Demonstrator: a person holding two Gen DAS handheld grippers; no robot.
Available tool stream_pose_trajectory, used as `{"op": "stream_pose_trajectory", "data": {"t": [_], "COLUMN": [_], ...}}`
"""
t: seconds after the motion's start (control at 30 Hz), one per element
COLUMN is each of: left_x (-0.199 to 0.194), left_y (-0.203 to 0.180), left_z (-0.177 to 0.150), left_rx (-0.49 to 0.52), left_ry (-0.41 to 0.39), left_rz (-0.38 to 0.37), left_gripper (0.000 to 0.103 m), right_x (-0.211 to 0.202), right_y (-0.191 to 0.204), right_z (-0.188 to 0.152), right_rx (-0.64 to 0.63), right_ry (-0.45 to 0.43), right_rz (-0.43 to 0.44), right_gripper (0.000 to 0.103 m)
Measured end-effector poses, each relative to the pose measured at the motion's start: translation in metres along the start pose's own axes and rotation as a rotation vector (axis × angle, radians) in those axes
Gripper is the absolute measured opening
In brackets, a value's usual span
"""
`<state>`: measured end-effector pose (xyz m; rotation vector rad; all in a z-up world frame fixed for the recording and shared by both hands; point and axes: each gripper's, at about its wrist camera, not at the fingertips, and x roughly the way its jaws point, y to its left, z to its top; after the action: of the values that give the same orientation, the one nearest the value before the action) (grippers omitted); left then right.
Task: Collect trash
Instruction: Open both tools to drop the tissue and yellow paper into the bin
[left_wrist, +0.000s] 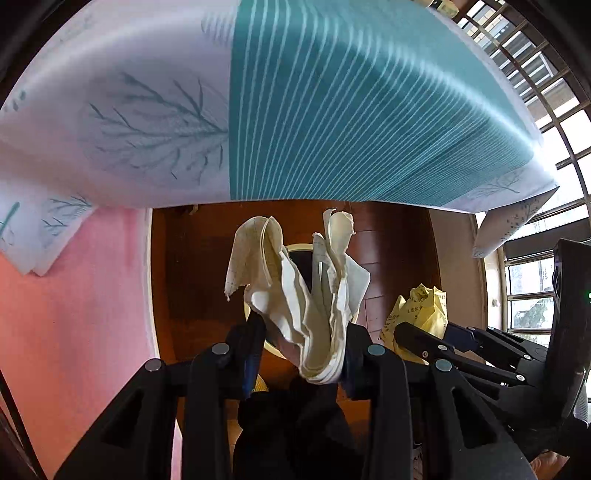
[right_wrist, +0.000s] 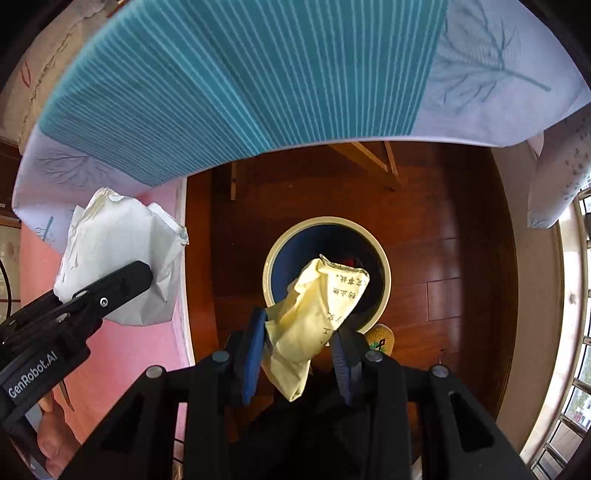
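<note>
My left gripper (left_wrist: 301, 332) is shut on a crumpled white paper (left_wrist: 295, 280), held above the floor; it also shows in the right wrist view (right_wrist: 118, 258) at left. My right gripper (right_wrist: 301, 332) holds a crumpled yellow paper (right_wrist: 317, 314) with printed characters between its blue pads, directly over a round cream-rimmed bin (right_wrist: 384, 280) with a dark inside. The yellow paper (left_wrist: 424, 310) and the right gripper (left_wrist: 417, 339) show at the right of the left wrist view. The bin rim (left_wrist: 295, 249) peeks out behind the white paper there.
A table with a teal-striped and white branch-print cloth (right_wrist: 240, 81) overhangs at the top of both views. The floor is dark red wood (right_wrist: 443, 221). A pink mat (left_wrist: 74, 314) lies at left. Wooden table legs (right_wrist: 373, 158) stand beyond the bin. Latticed windows (left_wrist: 535, 74) are at right.
</note>
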<state>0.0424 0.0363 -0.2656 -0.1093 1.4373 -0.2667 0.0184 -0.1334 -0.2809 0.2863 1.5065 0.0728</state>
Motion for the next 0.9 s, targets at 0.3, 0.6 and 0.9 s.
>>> {"op": "stream_pose_trajectory", "data": {"t": [0.3, 0.6, 0.9], "left_x": [0.075, 0.085, 0.061], "left_y": [0.004, 0.002, -0.004], "left_z": [-0.003, -0.010, -0.005], "left_rx": [-0.001, 0.016, -0.001], "left_ry": [0.054, 0.057, 0.022], "left_rz": [0.006, 0.023, 0.070], "left_gripper": [0.037, 0.079, 0.080], "right_x": [0.067, 0.075, 0.062], "right_y": [-0.032, -0.041, -0.035], "right_z": [0.007, 0.010, 0.015], "right_rx": [0.089, 0.144, 0.120], "right_ry": [0.029, 0.028, 0.005], "right_rz": [0.038, 0.055, 0.045], "right_gripper": [0.037, 0.057, 0.057]}}
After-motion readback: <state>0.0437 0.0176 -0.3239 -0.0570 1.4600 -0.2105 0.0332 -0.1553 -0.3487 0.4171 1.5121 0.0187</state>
